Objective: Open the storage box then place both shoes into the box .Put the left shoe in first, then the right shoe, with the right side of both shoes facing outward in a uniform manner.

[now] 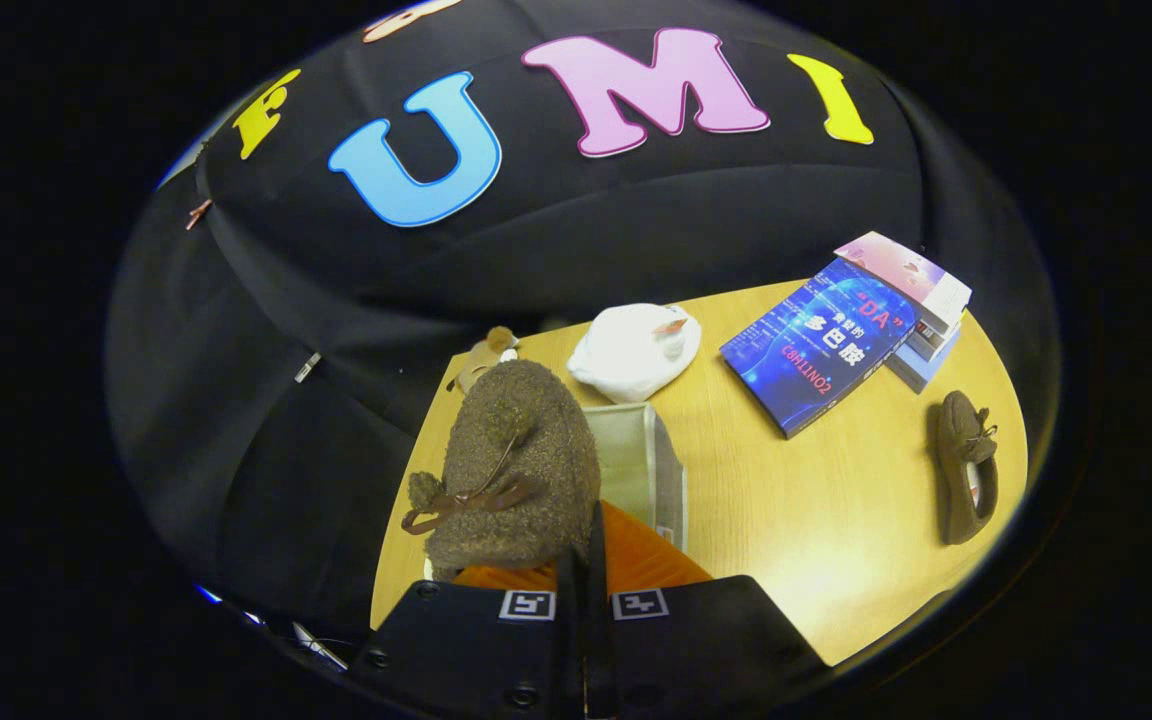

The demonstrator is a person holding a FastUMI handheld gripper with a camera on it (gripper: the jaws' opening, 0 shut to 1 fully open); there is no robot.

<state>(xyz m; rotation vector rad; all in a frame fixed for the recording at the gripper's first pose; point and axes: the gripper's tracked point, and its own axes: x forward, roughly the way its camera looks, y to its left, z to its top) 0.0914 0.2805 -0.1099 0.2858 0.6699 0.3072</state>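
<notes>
**A:** Over the storage box (pixel 641 460), near side of the worktop (pixel 816 520) — brown fuzzy shoe (pixel 516 465) hanging toe-up from the gripper (pixel 591 560), heel end pinched. Jaws nearly closed, clenched on the shoe's rim afaict, only a thin sliver between them. Looks held, but contact point mostly hidden behind the fluff.

**B:** Risk-wise? Thin pinch on soft fabric, so could slip or swing on the way down, esp. w/ that bow dangling. Could also catch the box wall and tip it, or land twisted w/ the wrong side facing out.

**A:** Yep. Orange lid flap (pixel 636 560) sitting right under the jaws too, might snag. Can't tell left vs right shoe from here tbh.

**B:** Other shoe (pixel 966 480) well apart, far right on the worktop, past the book (pixel 821 345). Not touched yet. Plush toy (pixel 636 350) beyond the box, out of the way.
</notes>
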